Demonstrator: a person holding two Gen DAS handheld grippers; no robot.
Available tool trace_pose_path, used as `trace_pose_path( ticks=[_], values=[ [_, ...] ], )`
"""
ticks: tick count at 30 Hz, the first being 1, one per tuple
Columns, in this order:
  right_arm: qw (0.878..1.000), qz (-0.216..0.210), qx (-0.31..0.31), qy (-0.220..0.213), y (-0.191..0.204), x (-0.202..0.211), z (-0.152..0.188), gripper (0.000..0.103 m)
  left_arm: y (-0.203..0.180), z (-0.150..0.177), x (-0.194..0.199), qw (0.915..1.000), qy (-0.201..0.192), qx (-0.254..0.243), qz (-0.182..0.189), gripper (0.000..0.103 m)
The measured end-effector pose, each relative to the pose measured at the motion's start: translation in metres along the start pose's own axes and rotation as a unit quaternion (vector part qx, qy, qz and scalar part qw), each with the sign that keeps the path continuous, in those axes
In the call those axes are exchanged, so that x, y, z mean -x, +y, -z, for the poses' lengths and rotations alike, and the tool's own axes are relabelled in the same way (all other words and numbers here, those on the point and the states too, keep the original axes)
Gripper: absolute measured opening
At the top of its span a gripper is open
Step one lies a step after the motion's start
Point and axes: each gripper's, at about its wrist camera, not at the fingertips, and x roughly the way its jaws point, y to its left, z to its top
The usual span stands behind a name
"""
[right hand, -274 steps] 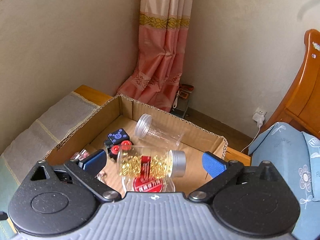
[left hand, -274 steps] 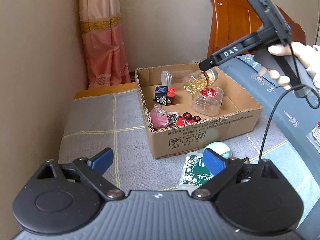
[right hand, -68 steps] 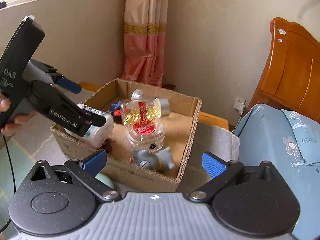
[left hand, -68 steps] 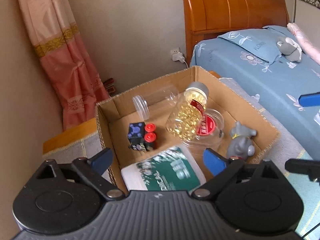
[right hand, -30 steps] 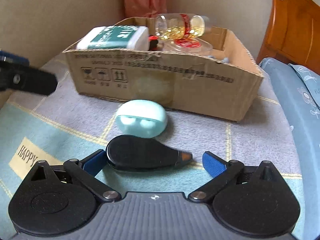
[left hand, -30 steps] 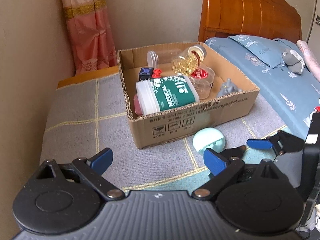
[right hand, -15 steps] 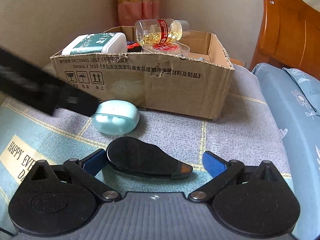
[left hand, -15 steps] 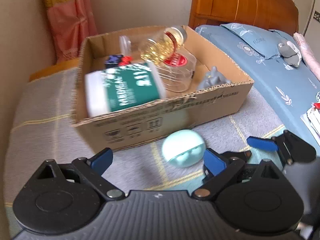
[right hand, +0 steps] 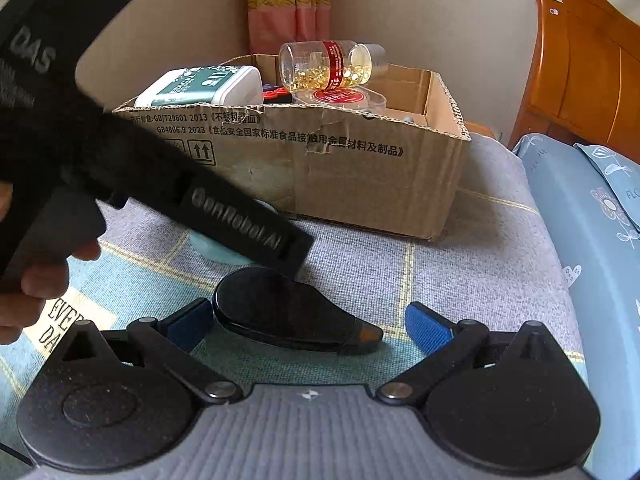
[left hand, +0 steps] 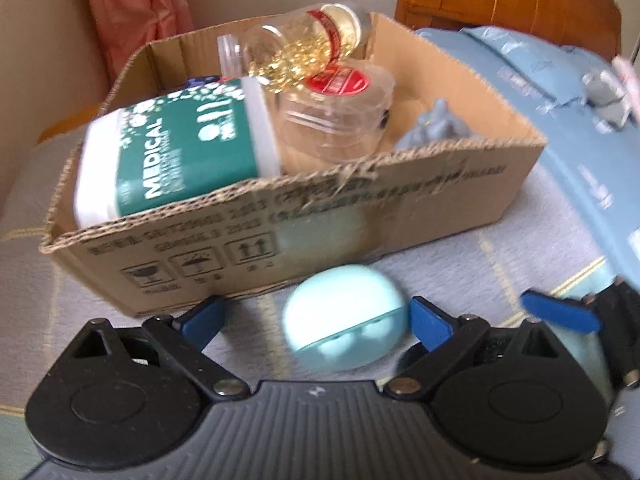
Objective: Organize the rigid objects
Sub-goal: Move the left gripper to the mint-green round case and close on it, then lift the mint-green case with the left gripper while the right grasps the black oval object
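Grippers spread wide over two loose items in front of the cardboard box.

Left wrist view: left gripper [left hand: 314, 322] has its jaws released around a pale mint case [left hand: 346, 316] that lies on the grey blanket [left hand: 520, 256] just before the cardboard box [left hand: 304, 216]; inside sit a green MEDICAL tub [left hand: 180, 152], a capsule bottle [left hand: 304, 52], a clear red-lidded jar [left hand: 336, 116] and a grey figurine [left hand: 436, 128].
Right wrist view: right gripper [right hand: 308, 326] has jaws released either side of a black teardrop-shaped case [right hand: 288, 312] on the blanket; the left gripper's body crosses above, hiding most of the mint case.
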Motion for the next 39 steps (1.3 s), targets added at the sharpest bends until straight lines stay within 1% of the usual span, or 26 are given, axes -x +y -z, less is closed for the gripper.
trace_pose_path(
  ticks=[4,8,12,14,16,17,19,20,21,22,28,39],
  values=[
    [1.000,0.001,0.000,-0.001,0.005,-0.001,-0.002,0.103,0.011,0.009,0.005,0.9999,-0.010,0.002,-0.008,0.099],
    [1.000,0.001,0.000,0.001,0.006,-0.001,-0.002,0.103,0.024,0.021,0.012,0.9992,-0.027,0.001,-0.029,0.100],
    [1.000,0.002,-0.001,0.000,0.006,-0.003,-0.001,0.103,0.037,0.029,0.018,0.9986,-0.033,0.021,-0.037,0.099],
    [1.000,0.002,-0.001,0.001,0.006,-0.003,-0.002,0.103,0.037,0.030,0.020,0.9984,-0.038,0.025,-0.033,0.095],
    [1.000,0.002,-0.002,0.002,0.007,-0.003,-0.002,0.103,0.035,0.028,0.022,0.9984,-0.042,0.027,-0.027,0.084],
    [1.000,0.002,-0.002,0.001,-0.001,-0.010,-0.004,0.103,0.034,0.028,0.022,0.9985,-0.044,0.027,-0.022,0.082],
    [1.000,0.002,-0.002,0.002,-0.001,-0.010,-0.004,0.103,0.032,0.026,0.022,0.9984,-0.045,0.030,-0.016,0.073],
    [1.000,0.003,-0.002,0.002,-0.002,-0.010,-0.003,0.103,0.029,0.024,0.021,0.9984,-0.044,0.030,-0.016,0.070],
    [1.000,0.003,-0.003,0.002,-0.002,-0.010,-0.003,0.103,0.027,0.021,0.020,0.9985,-0.045,0.030,-0.015,0.064],
    [1.000,0.004,-0.003,0.002,-0.002,-0.010,-0.003,0.103,0.025,0.021,0.021,0.9985,-0.045,0.029,-0.014,0.061],
    [1.000,0.008,-0.007,0.004,0.000,-0.009,-0.001,0.103,0.027,0.024,0.022,0.9986,-0.047,0.019,-0.012,0.061],
    [1.000,0.017,-0.016,0.019,0.013,-0.007,-0.003,0.103,0.055,0.036,0.031,0.9987,-0.047,0.012,-0.016,0.061]
  ],
)
